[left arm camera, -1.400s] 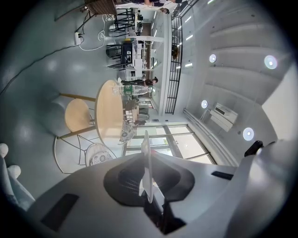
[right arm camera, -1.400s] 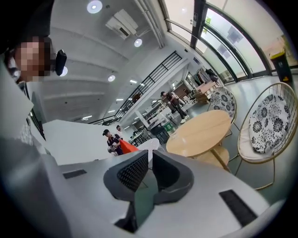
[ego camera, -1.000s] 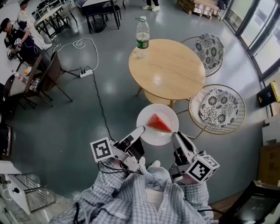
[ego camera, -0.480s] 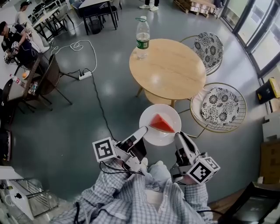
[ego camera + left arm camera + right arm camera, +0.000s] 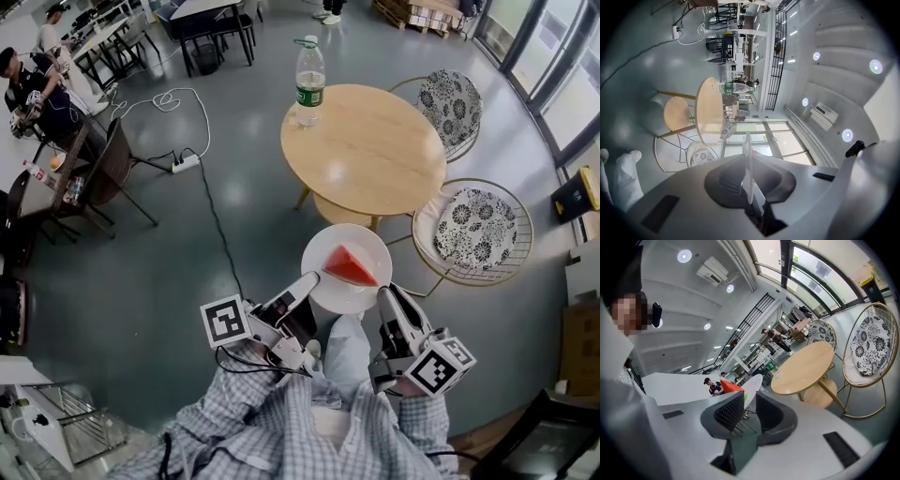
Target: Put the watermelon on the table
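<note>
On round white plate [image 5: 323, 292]: red watermelon wedge [image 5: 349, 266], near round wooden table [image 5: 366, 150].

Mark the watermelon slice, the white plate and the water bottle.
watermelon slice [image 5: 348, 266], head view, middle of the red flesh.
white plate [image 5: 349, 234], head view, bare far part.
water bottle [image 5: 310, 94], head view, green label.

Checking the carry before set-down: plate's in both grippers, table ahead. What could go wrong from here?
1. The plate is pinched only at its rim by the left gripper and right gripper; if either slips, it could tip.
2. The watermelon lies loose on the plate; a tilt could slide it off.
3. The bottle stands near the far edge of the table; pushing the plate too far could knock it.
</note>
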A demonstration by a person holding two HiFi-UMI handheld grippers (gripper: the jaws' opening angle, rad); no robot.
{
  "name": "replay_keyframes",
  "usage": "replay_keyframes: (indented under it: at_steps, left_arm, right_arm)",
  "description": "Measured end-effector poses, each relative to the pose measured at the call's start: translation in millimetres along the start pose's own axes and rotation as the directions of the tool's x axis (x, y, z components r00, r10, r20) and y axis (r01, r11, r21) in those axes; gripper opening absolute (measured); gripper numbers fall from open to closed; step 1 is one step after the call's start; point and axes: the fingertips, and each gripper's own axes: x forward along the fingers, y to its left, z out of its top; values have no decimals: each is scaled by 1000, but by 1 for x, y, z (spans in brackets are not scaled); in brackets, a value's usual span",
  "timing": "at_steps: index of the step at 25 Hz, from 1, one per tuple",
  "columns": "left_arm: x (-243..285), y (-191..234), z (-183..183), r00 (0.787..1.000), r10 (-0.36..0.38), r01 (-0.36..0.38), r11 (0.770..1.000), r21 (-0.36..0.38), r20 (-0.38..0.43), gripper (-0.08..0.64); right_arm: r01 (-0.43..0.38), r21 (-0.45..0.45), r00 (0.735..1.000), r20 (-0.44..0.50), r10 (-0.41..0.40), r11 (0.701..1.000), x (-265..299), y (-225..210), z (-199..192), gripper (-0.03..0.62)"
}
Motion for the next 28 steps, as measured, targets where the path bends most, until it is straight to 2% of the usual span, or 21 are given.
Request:
replay_keyframes:
  at_steps: [5, 11, 28]
  left_arm:
    - [7, 4, 12, 999, 13, -13, 1000, -7, 34, 34]
    - [33, 10, 23, 998, 17, -16, 1000, -13, 61, 34]
    - [150, 17, 37, 992, 18, -17, 1000, -7, 124, 34]
  right_arm:
    - [-28, 34, 999, -16, 29, 999, 17, -7, 5, 83]
    - [-52, 12, 998, -33, 52, 999, 34, -22, 26, 83]
    - [-89, 16, 993, -75, 90, 996, 72, -96, 122, 83]
